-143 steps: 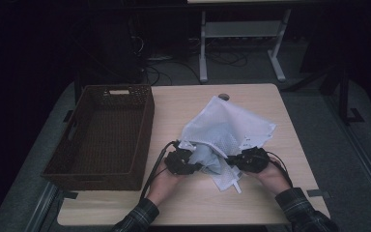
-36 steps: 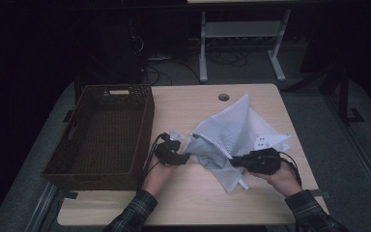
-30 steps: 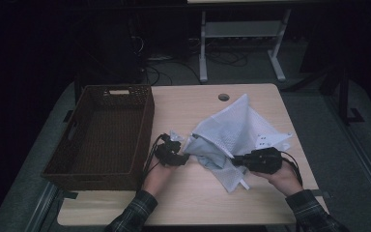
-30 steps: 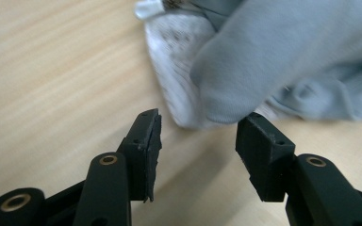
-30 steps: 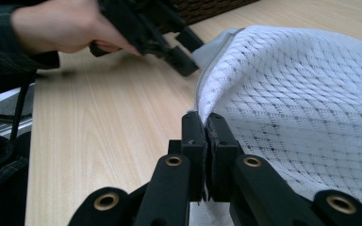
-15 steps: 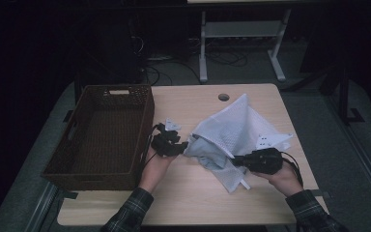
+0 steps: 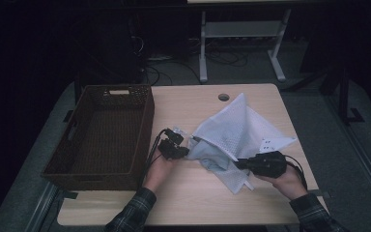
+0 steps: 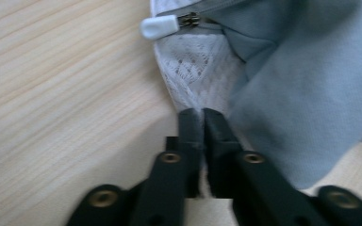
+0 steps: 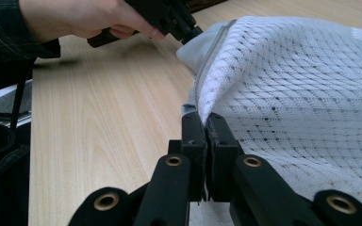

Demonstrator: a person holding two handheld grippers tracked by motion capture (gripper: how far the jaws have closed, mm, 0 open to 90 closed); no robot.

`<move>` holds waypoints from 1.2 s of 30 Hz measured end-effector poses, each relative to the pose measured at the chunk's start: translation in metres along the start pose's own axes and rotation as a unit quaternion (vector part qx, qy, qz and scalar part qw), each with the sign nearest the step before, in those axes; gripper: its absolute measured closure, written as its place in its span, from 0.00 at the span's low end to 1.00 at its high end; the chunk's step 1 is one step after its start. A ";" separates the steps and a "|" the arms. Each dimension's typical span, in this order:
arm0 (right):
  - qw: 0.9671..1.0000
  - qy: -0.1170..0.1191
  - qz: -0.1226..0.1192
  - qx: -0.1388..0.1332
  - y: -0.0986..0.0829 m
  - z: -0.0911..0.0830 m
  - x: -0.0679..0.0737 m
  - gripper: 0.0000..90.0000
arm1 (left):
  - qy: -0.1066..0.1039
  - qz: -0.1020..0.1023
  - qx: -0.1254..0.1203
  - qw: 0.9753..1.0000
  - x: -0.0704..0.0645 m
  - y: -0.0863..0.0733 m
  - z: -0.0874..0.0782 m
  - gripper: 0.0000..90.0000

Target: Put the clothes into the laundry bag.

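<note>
A: Start with the biggest. What is there, and how many?

B: One table, light wood grain, with one round cable hole near its far edge. On its left part stands one dark woven basket, rectangular, with a handle cut-out in the far wall.

A: And the work itself?

B: One white mesh laundry bag, lying on the table to the right of the basket and apart from it. One grey cloth shows at the bag's near left edge; in the left gripper view it lies partly under the mesh, bunched in folds. The bag has one zipper, and its white pull tab sits at the corner, resting on the wood.

A: Grippers?

B: Two, one in each hand. The left gripper is between basket and bag; in its own view the jaws are pressed nearly together with a thin edge of the mesh pinched between them, below the zipper pull. The right gripper is at the bag's near edge; in its view the jaws are likewise closed tight on the mesh hem beside the zipper line.

A: Anything smaller?

B: One small white tag with dark dots lies at the bag's right side.

A: Sleeves?

B: Two, plaid, coming in from the bottom.
</note>
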State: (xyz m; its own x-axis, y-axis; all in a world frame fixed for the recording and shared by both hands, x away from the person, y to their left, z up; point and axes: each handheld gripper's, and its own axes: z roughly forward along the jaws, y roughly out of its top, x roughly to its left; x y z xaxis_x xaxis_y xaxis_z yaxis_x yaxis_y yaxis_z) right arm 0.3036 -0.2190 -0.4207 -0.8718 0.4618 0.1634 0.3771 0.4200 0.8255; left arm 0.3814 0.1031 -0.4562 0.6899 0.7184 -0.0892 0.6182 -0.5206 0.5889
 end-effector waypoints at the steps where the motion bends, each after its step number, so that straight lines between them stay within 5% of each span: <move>1: 1.000 -0.001 0.000 0.000 0.000 0.000 0.000 0.97 | 0.006 0.003 0.002 1.000 -0.001 0.000 -0.001 0.99; 8: 1.000 -0.012 0.005 0.002 -0.003 -0.004 -0.007 0.97 | 0.057 0.004 0.010 0.998 -0.006 -0.004 -0.014 1.00; 15: 1.000 -0.027 0.009 0.003 -0.005 -0.009 -0.013 0.97 | 0.075 -0.001 0.017 0.997 -0.009 -0.008 -0.023 1.00; 21: 1.000 -0.022 0.006 0.007 -0.005 -0.005 -0.012 0.97 | 0.048 -0.005 -0.022 0.999 -0.012 -0.005 -0.039 0.85; 26: 1.000 -0.020 0.005 0.006 -0.005 -0.005 -0.012 0.97 | 0.007 0.017 -0.043 0.999 -0.029 -0.001 -0.059 0.71; 31: 1.000 -0.019 0.004 0.008 -0.004 -0.003 -0.012 0.97 | -0.059 0.043 -0.057 0.996 -0.055 0.002 -0.066 0.64; 36: 1.000 -0.017 0.002 0.009 -0.004 -0.002 -0.011 0.97 | -0.099 0.073 -0.041 0.992 -0.079 0.003 -0.052 0.61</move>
State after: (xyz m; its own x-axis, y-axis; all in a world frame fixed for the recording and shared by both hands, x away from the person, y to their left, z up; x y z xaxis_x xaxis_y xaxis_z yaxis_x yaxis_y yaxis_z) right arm 0.3113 -0.2273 -0.4247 -0.8592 0.4894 0.1490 0.3872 0.4317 0.8147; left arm 0.3096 0.0690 -0.4058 0.8355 0.5292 -0.1482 0.4785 -0.5679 0.6697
